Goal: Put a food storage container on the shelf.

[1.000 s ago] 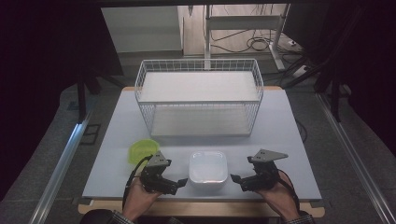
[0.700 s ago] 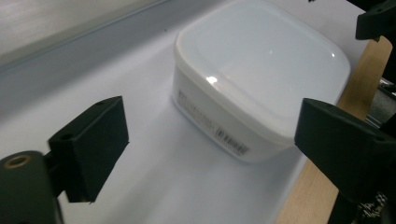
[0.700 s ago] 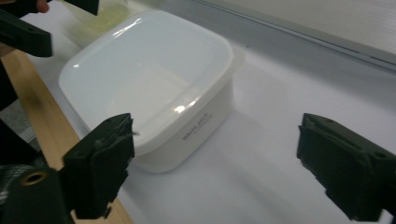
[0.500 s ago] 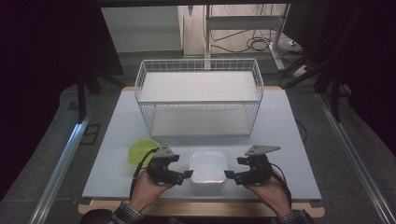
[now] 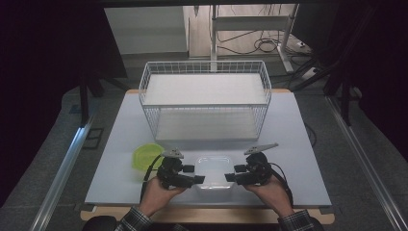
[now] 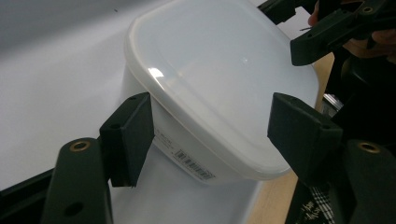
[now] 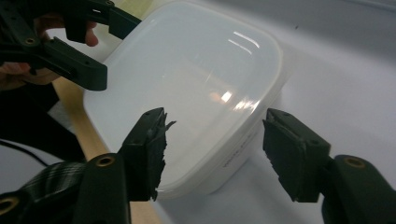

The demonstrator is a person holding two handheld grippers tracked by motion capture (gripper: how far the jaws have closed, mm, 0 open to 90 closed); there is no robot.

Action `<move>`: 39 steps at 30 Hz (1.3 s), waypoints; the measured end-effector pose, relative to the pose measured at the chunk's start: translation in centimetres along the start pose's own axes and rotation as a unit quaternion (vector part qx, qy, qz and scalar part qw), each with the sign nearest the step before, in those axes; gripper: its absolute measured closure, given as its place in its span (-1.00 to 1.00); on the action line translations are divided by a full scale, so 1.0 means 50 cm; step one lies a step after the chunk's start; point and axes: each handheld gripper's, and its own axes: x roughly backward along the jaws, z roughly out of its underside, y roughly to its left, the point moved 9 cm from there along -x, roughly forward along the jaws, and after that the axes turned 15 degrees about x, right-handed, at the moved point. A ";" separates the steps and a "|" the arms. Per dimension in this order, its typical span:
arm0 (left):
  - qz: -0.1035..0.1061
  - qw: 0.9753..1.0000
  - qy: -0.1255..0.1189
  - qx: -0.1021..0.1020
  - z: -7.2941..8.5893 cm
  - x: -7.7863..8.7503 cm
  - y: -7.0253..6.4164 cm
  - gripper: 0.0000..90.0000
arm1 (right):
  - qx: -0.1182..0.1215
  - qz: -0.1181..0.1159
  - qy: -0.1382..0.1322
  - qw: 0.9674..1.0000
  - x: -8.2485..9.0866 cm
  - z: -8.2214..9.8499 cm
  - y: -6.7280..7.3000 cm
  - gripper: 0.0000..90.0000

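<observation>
Both grippers have closed in on the lidded white container (image 5: 214,171) at the table's (image 5: 298,144) near edge; left gripper (image 6: 210,126) and right gripper (image 7: 212,147) flank it, jaws open.

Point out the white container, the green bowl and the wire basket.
white container (image 6: 219,84), left gripper view, middle of its lid
green bowl (image 5: 146,155), high view, its inside
wire basket (image 5: 204,105), high view, front top rim

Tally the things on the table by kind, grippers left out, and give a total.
White lidded plastic container: 1
Green bowl: 1
White wire basket: 1
Total: 3
</observation>
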 end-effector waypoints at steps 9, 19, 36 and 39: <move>-0.010 0.999 -0.009 0.030 0.016 0.029 -0.013 0.26 | -0.046 -0.007 0.005 0.999 0.022 0.008 0.013 0.39; -0.017 0.996 -0.051 0.065 -0.002 0.045 -0.008 0.71 | -0.082 0.005 -0.036 0.996 0.037 0.000 0.007 0.77; -0.053 0.992 -0.108 0.027 -0.045 0.082 -0.032 0.75 | -0.023 0.048 -0.098 0.994 0.057 -0.041 0.015 0.77; -0.054 0.992 -0.115 0.023 -0.058 0.088 -0.037 0.75 | -0.016 0.053 -0.106 0.993 0.066 -0.054 0.012 0.77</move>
